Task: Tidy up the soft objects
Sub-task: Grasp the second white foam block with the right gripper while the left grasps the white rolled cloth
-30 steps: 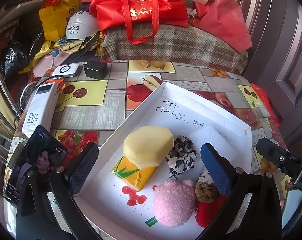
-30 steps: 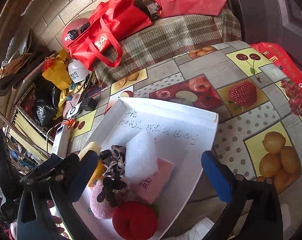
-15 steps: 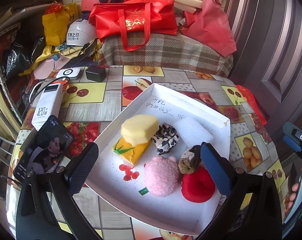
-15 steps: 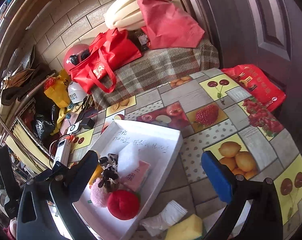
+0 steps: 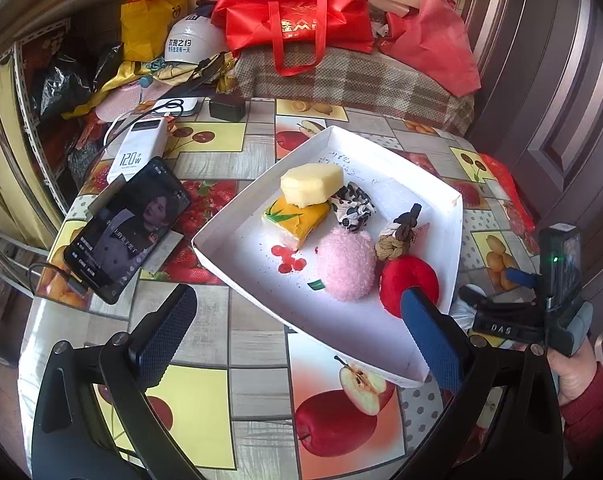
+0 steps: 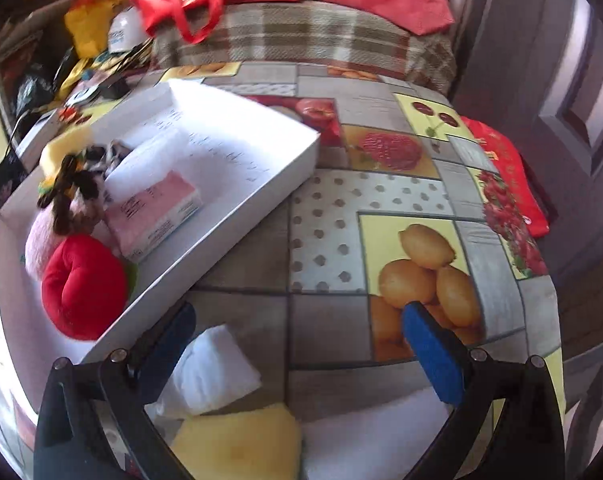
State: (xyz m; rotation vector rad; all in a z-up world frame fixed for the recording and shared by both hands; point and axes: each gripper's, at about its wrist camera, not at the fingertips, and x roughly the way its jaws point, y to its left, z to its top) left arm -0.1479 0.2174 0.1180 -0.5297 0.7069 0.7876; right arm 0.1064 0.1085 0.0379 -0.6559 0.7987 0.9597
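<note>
A white shallow box on the fruit-print table holds soft things: a yellow sponge on an orange pack, a black-and-white scrunchie, a pink fluffy ball, a knotted rope toy, a red plush and a pink tissue pack. My left gripper hangs open above the box's near edge. My right gripper is open and empty over a white tissue pack, a yellow sponge and a white foam piece outside the box.
A phone and a white power bank lie left of the box. A plaid-covered seat with red bags stands behind the table. A dark door is on the right. A hand in a red sleeve holds the other gripper.
Both grippers pulled back from the box toward the table's near edge. The right gripper dropped low over the loose tissue pack and sponge. Both stayed open.
</note>
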